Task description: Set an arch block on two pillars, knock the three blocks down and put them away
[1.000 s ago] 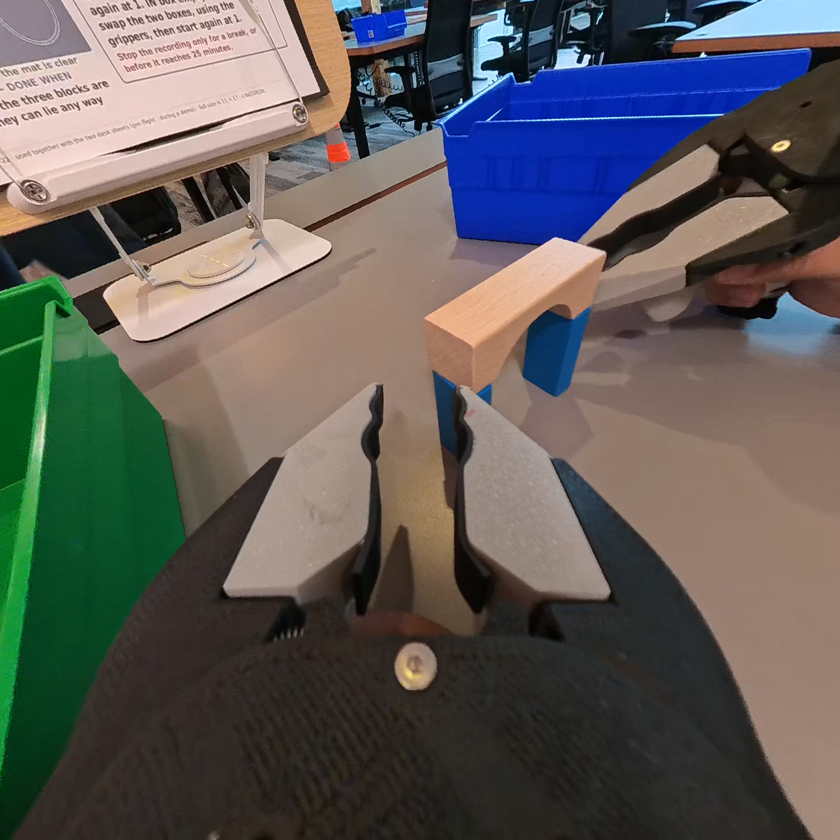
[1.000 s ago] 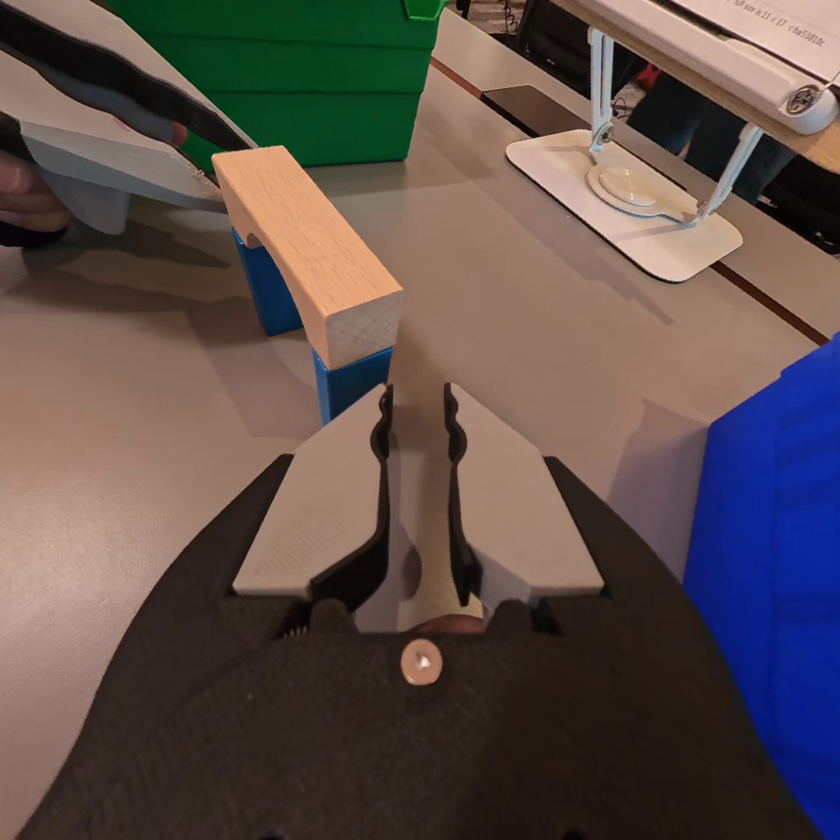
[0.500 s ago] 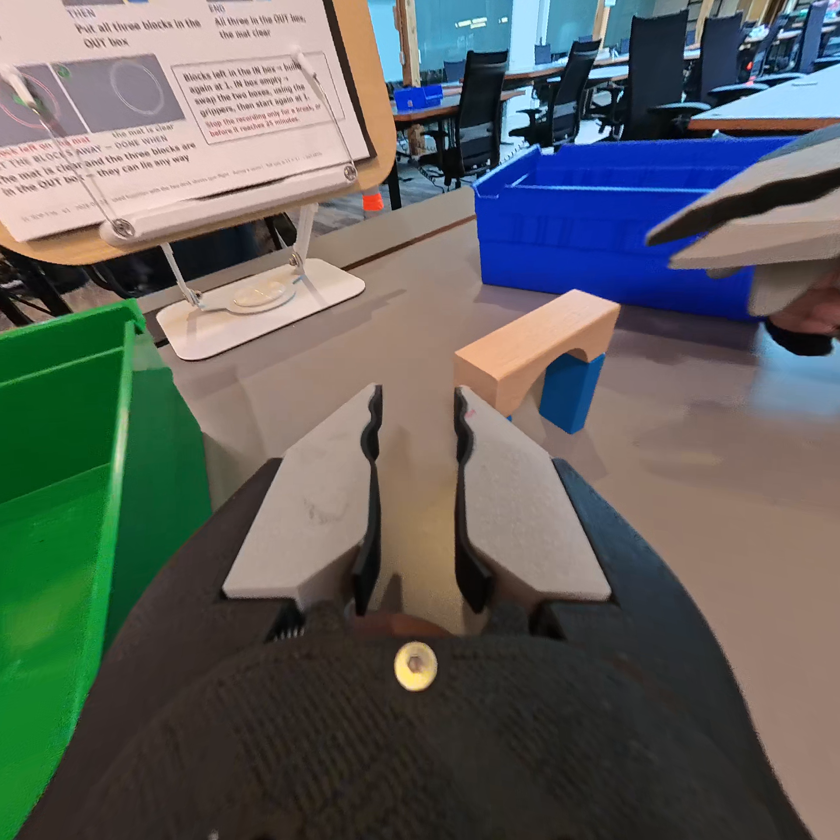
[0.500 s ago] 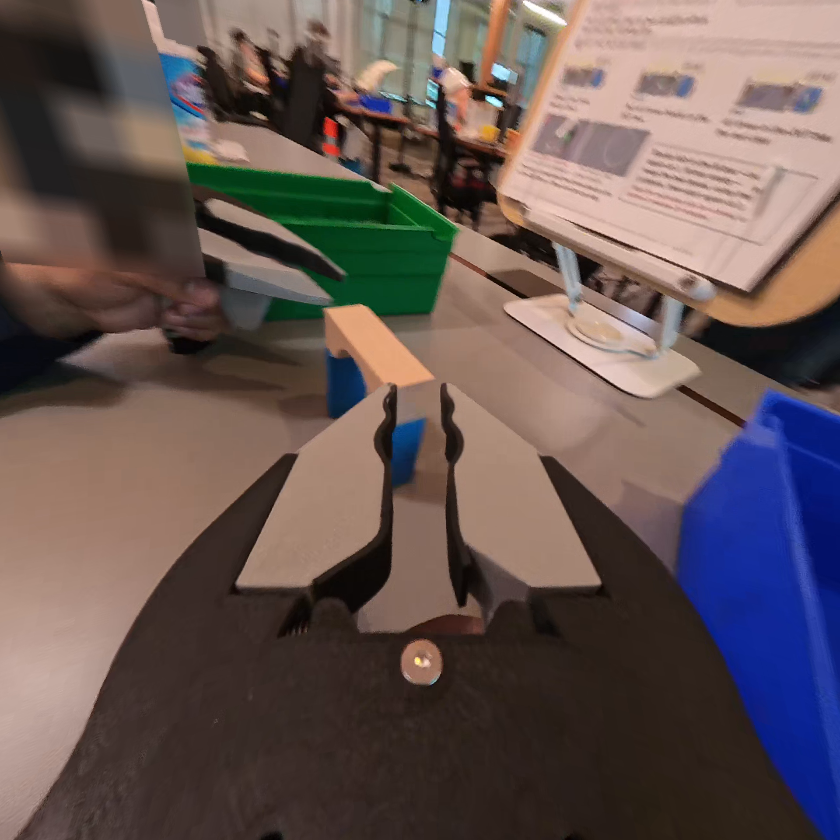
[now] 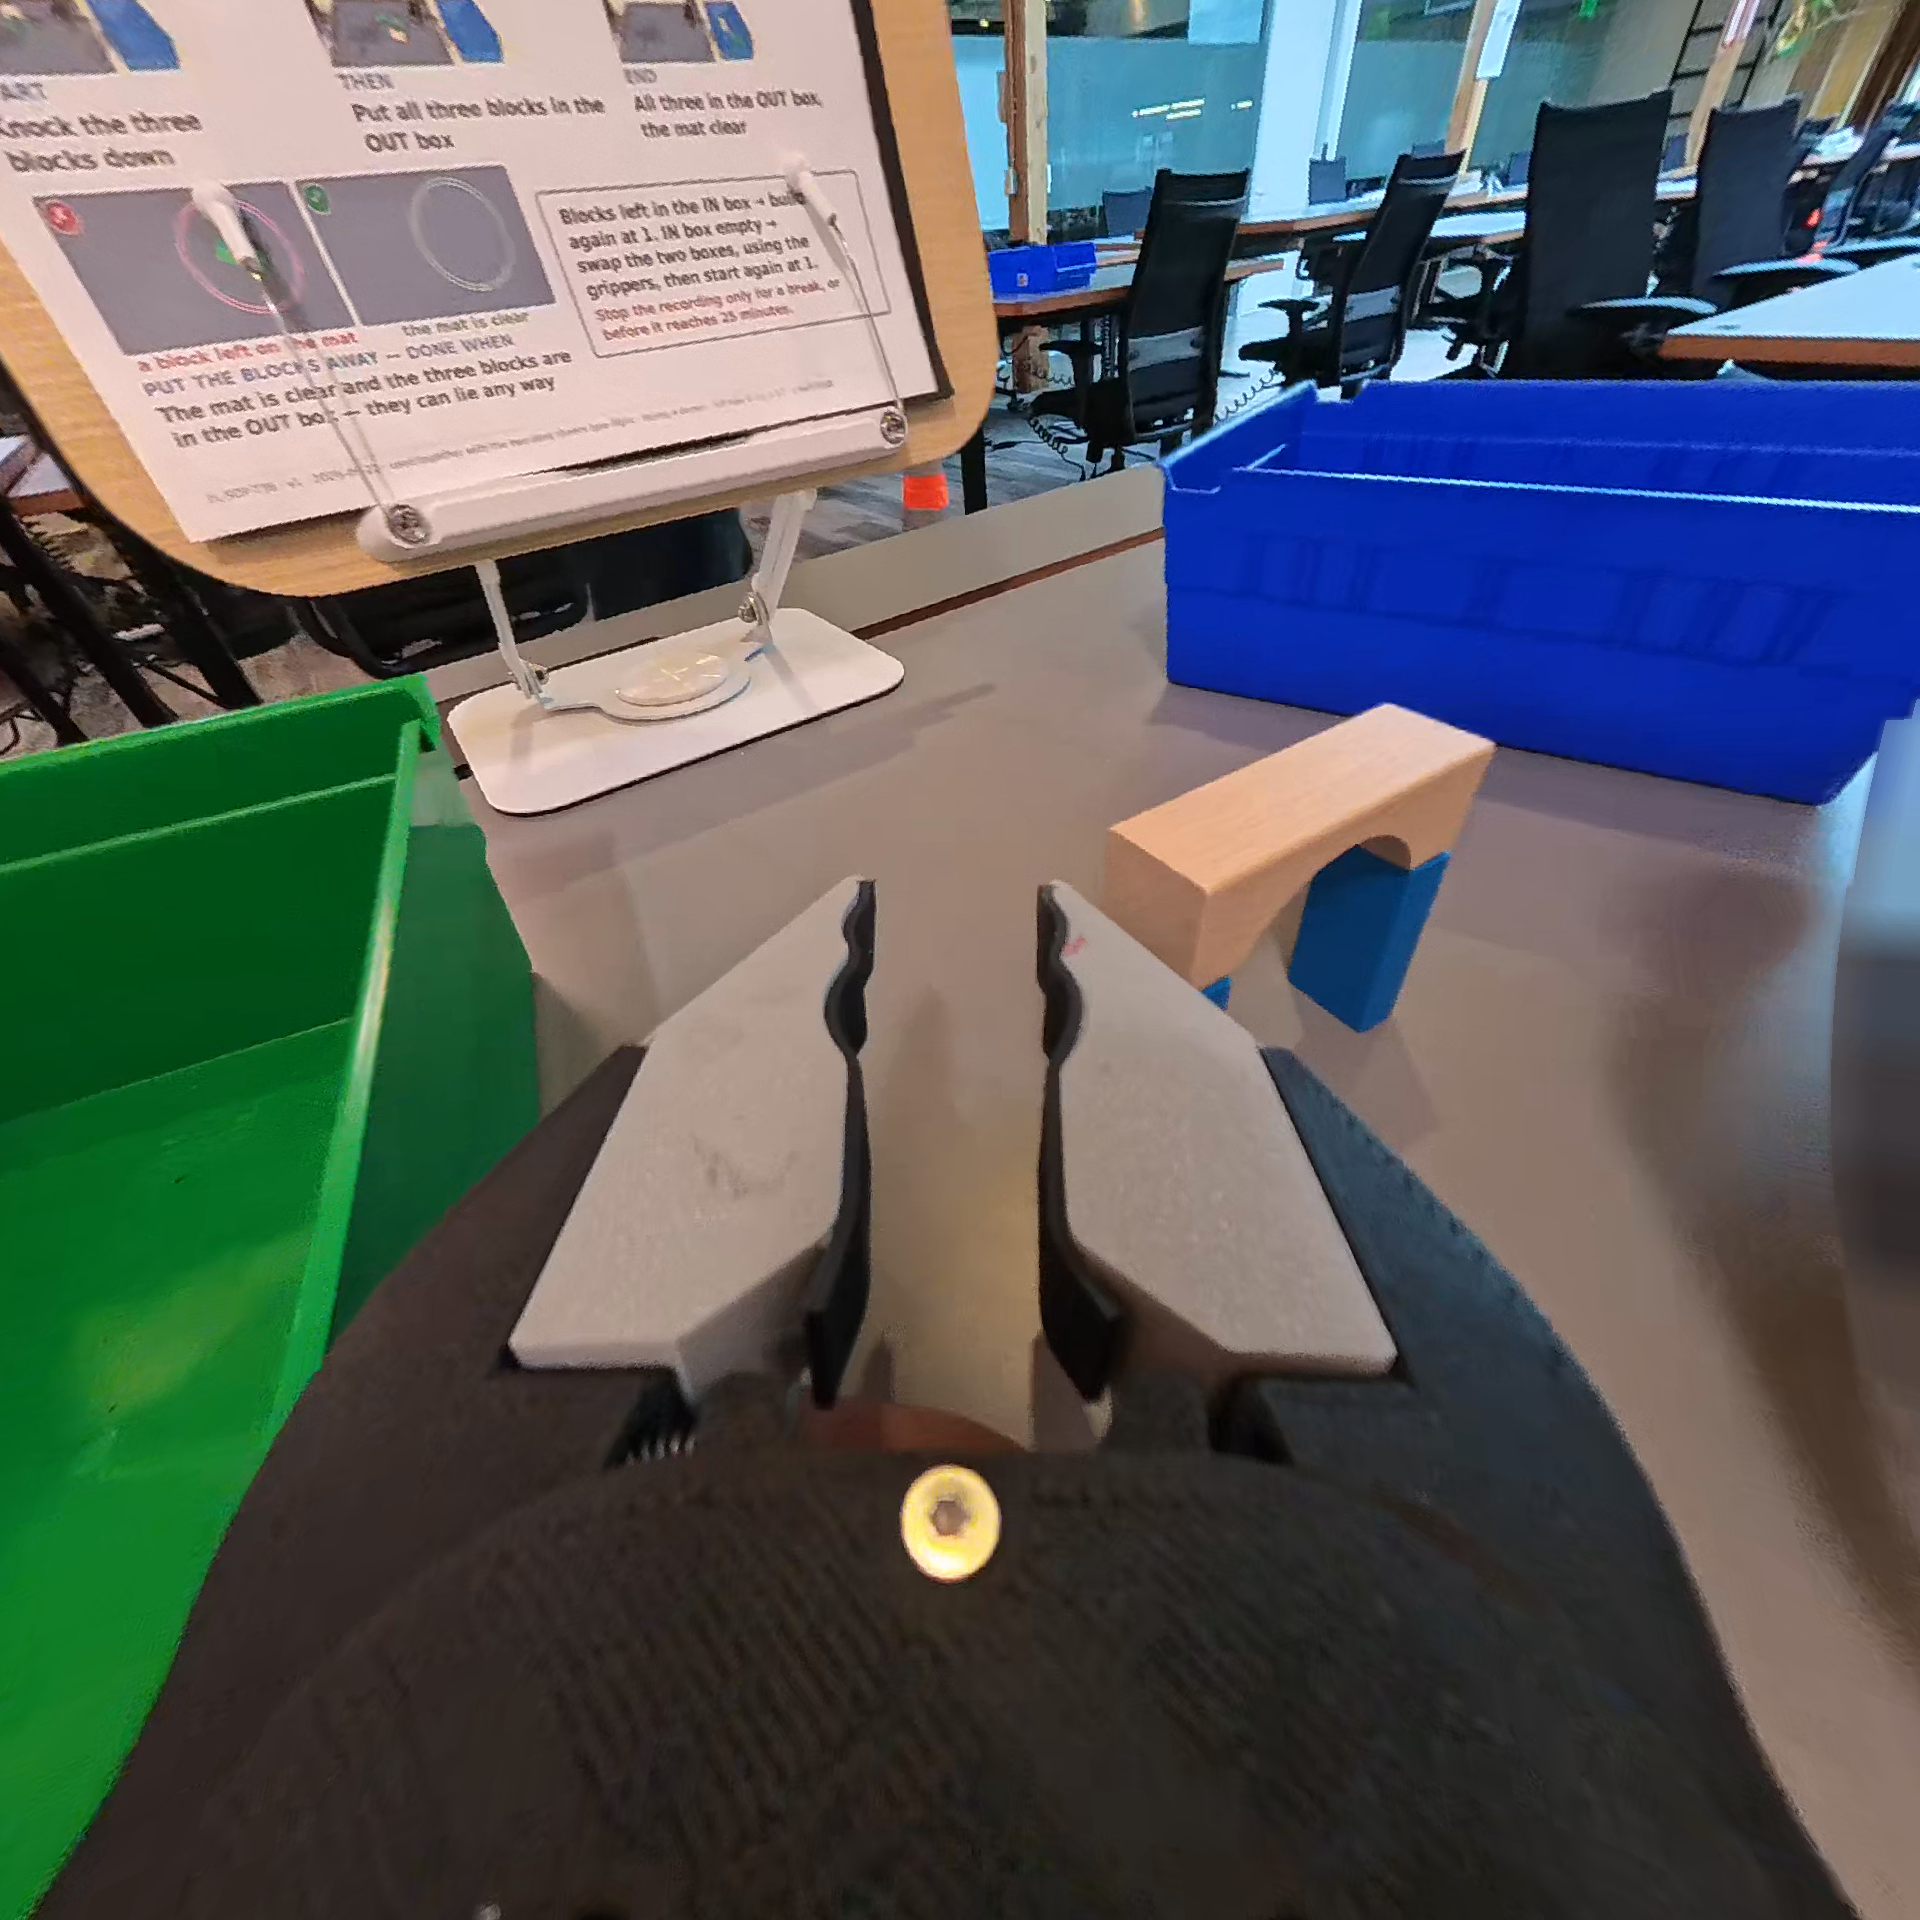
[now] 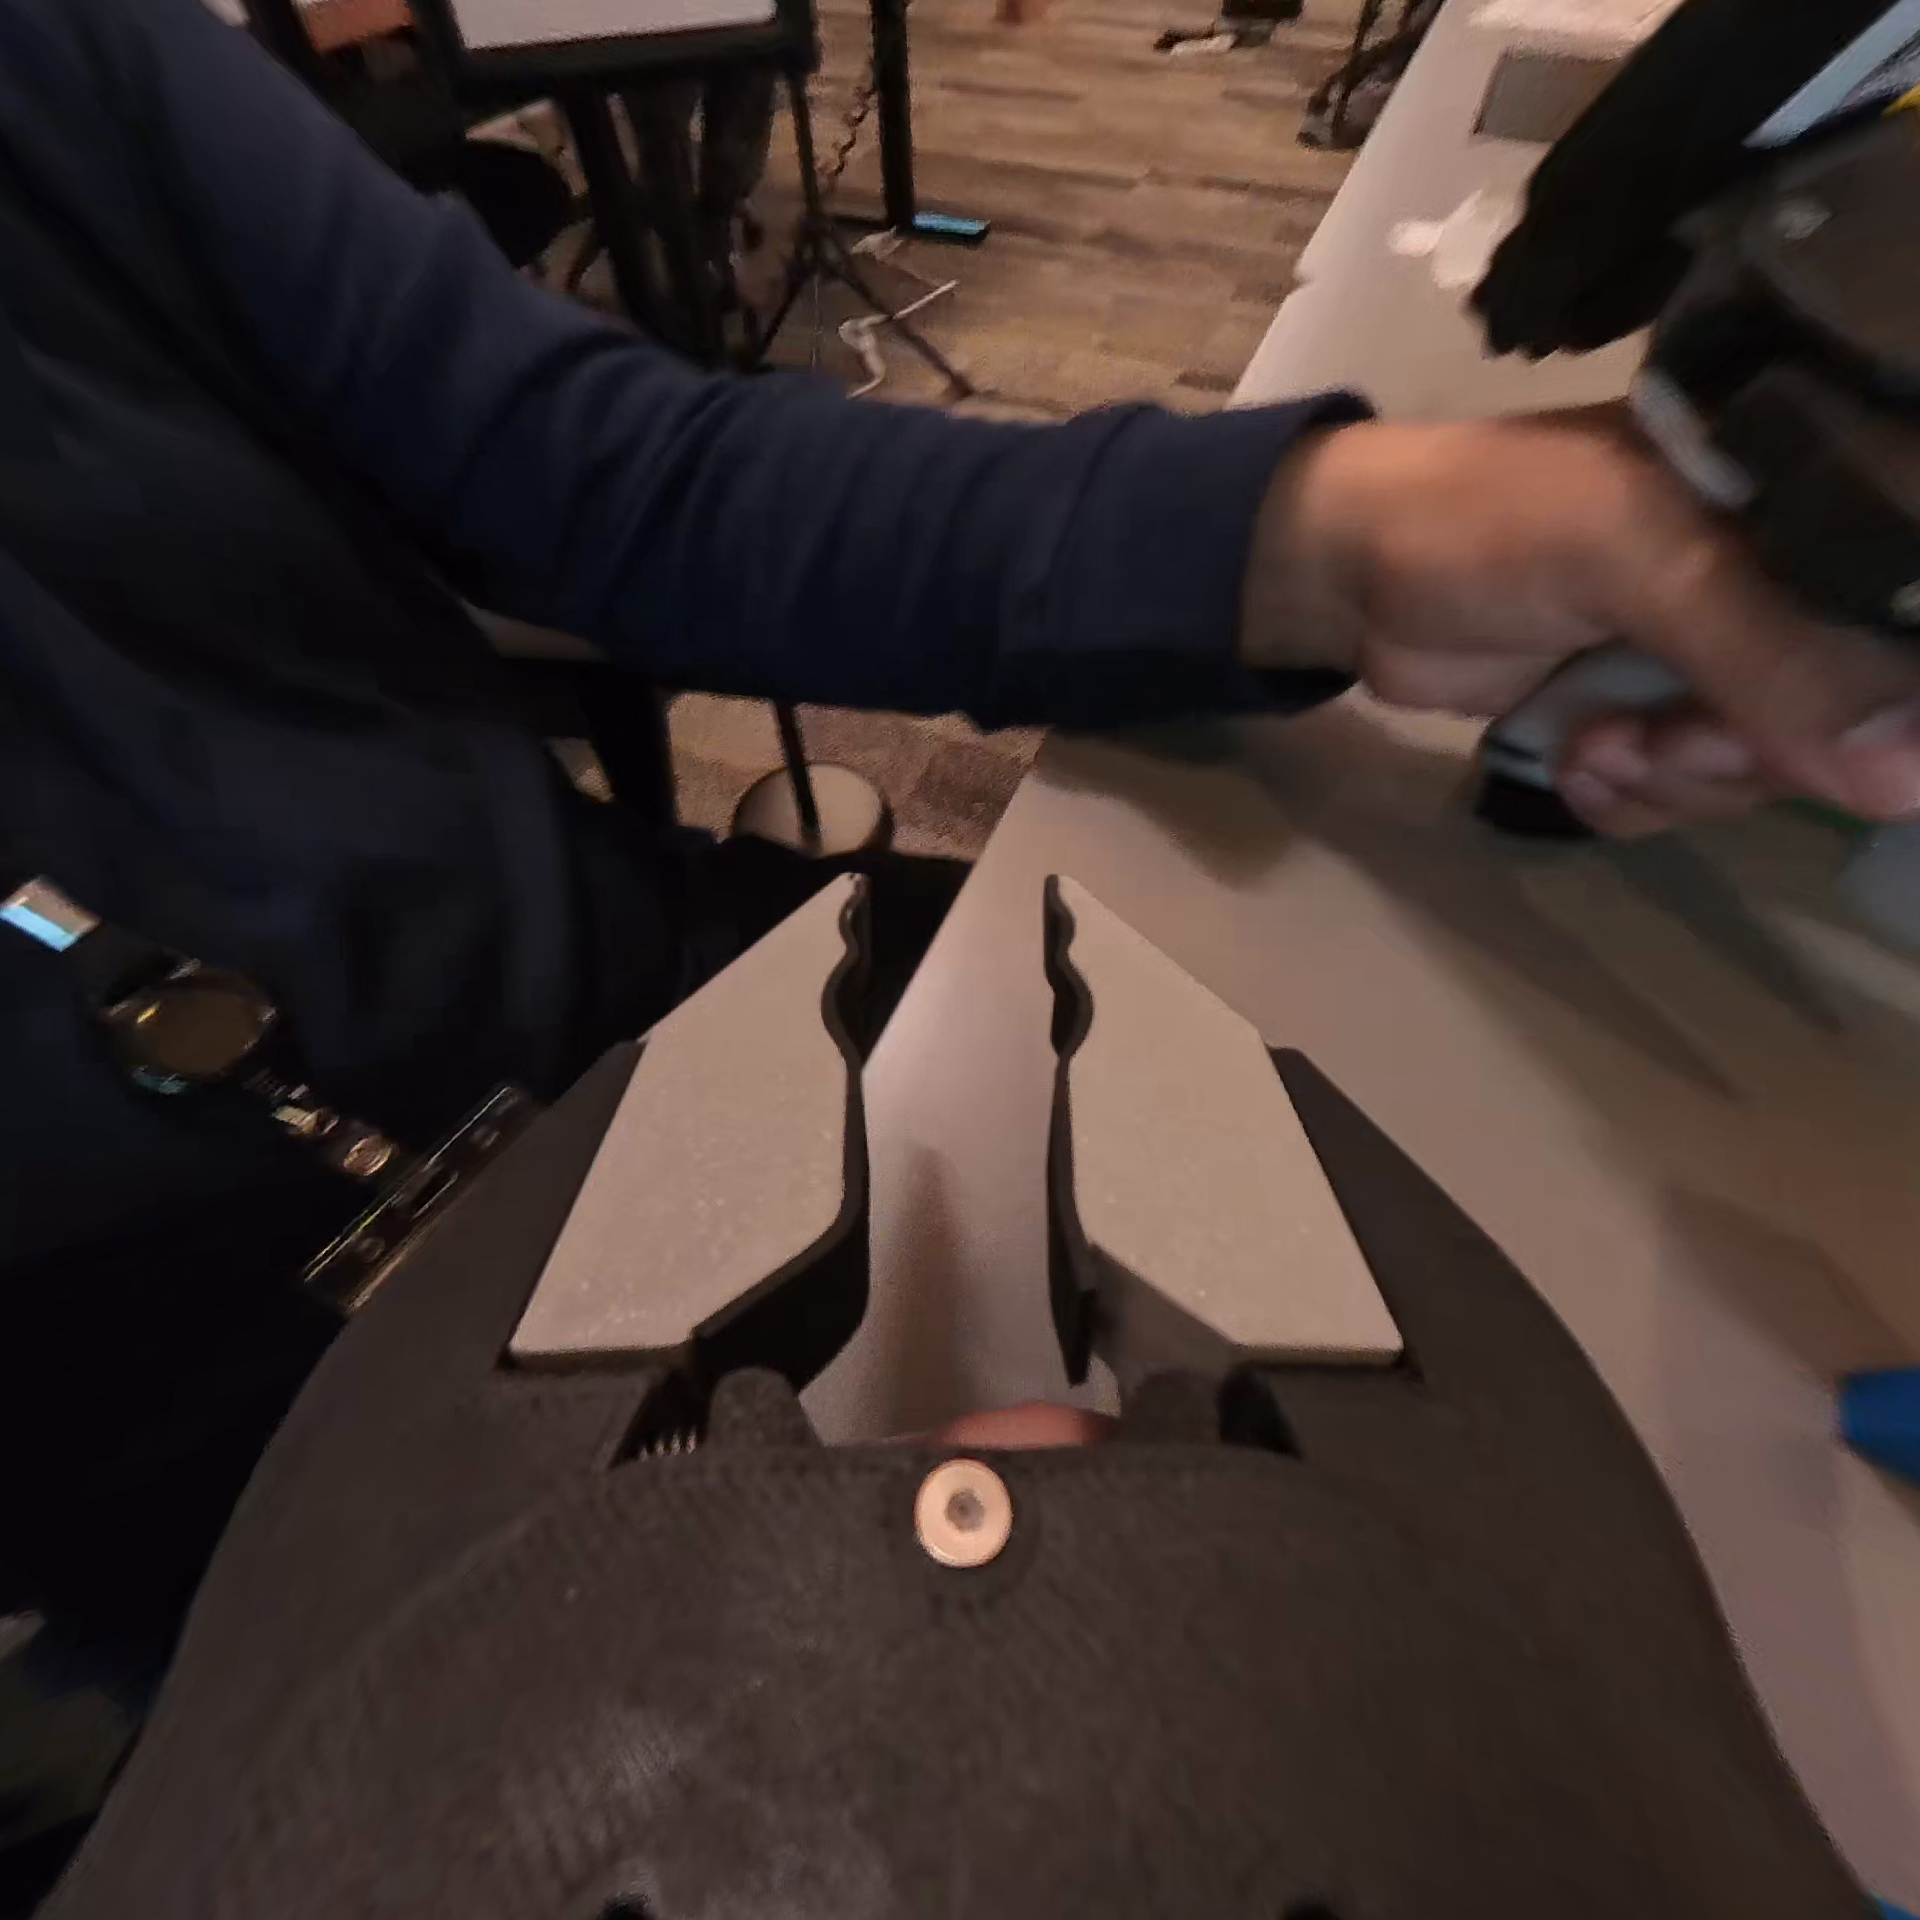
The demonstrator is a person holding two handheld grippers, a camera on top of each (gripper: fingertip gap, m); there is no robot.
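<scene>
In the left wrist view a pale wooden arch block (image 5: 1299, 831) lies across two blue pillars: the far pillar (image 5: 1363, 945) shows fully, and the near pillar (image 5: 1218, 992) is only a sliver behind my finger. My left gripper (image 5: 954, 904) is open and empty, just left of the arch's near end and not touching it. My right gripper (image 6: 954, 894) is open and empty. It points at the table's near edge (image 6: 966, 935) and the person's body, and its view shows no blocks.
A green bin (image 5: 208, 935) stands close on the left and a blue bin (image 5: 1538, 582) at the back right. An instruction sheet on a stand (image 5: 675, 707) is behind. In the right wrist view a navy sleeve (image 6: 727, 520) and a hand (image 6: 1507, 603) hold the left gripper's handle. The tips of one gripper are about 20 cm away from the tips of the other. The far pillar (image 5: 1363, 945) sits 12 cm or so from the ends of my left fingers.
My left gripper has drawn back and to the left of the arch. My right gripper has swung away from the arch toward the person. The arch still stands on both pillars.
</scene>
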